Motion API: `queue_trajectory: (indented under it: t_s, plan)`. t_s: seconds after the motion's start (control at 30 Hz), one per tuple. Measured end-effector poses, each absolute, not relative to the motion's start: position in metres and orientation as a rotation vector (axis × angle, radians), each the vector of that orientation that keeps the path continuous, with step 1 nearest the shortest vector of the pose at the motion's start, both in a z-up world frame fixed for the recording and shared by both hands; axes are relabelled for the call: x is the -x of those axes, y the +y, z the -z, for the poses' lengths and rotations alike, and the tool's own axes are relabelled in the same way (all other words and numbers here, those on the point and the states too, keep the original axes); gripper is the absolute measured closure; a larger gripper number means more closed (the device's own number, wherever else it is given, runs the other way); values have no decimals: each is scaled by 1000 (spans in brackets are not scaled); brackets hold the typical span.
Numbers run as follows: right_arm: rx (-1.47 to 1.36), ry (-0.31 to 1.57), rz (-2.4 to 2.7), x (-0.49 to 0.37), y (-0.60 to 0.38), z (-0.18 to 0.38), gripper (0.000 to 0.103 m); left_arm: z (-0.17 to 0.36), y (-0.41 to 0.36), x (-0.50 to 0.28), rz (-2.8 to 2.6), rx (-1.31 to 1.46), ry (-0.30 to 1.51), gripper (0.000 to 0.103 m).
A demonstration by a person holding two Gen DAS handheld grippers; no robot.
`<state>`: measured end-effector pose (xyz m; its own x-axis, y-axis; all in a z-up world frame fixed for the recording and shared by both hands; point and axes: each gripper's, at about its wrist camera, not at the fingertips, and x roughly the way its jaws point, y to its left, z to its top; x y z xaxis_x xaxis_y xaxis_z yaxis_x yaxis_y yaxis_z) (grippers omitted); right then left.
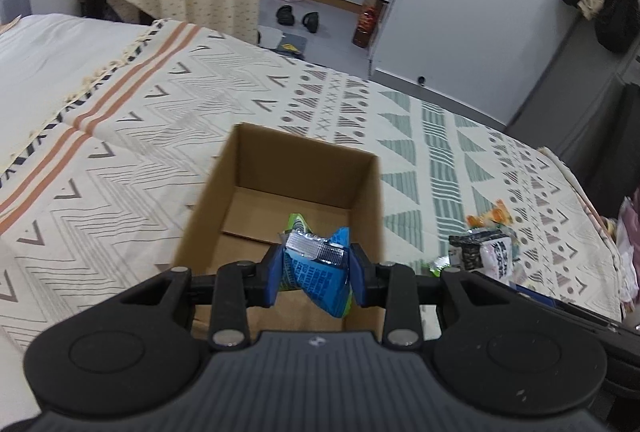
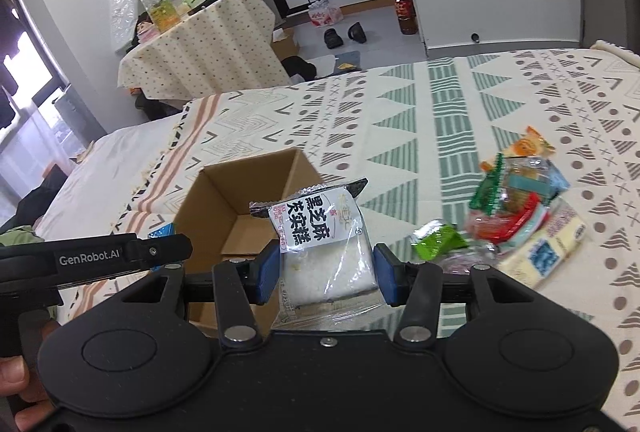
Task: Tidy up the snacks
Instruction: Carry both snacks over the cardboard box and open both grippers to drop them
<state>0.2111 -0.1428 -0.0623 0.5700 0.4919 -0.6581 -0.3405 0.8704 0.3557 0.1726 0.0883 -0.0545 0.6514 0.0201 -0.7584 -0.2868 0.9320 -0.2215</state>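
Release step: my left gripper (image 1: 315, 268), clamping the blue packet (image 1: 314, 274) at lower centre over the cardboard box (image 1: 208, 200), should lower before opening; right gripper (image 2: 326, 272) pinches the white packet (image 2: 328, 252).

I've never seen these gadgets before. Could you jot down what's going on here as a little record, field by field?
Setting: a bed with a patterned blanket
Container: open cardboard box on the blanket, nothing visible inside
Left gripper: shut on a blue snack packet, held above the box
Right gripper: shut on a white snack packet with black print, near the box
Still to sort: pile of snack packets on the blanket, right of the box
Background: side table with bottles
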Motion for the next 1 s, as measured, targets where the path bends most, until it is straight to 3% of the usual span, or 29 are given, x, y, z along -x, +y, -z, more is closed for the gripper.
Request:
queue_trajectory:
  t_s: [0.43, 0.67, 0.83, 1.0]
  plan:
    - [-184, 841, -549, -217, -98, 61, 55, 61, 129, -174, -242, 384, 862, 65]
    - [-189, 857, -574, -218, -82, 63, 54, 60, 140, -169, -258, 408, 864, 48]
    - [-205, 870, -590, -218, -80, 65, 44, 60, 146, -166, -275, 421, 866, 41]
    - [-212, 857, -569, -214, -91, 61, 36, 60, 146, -164, -296, 420, 886, 25]
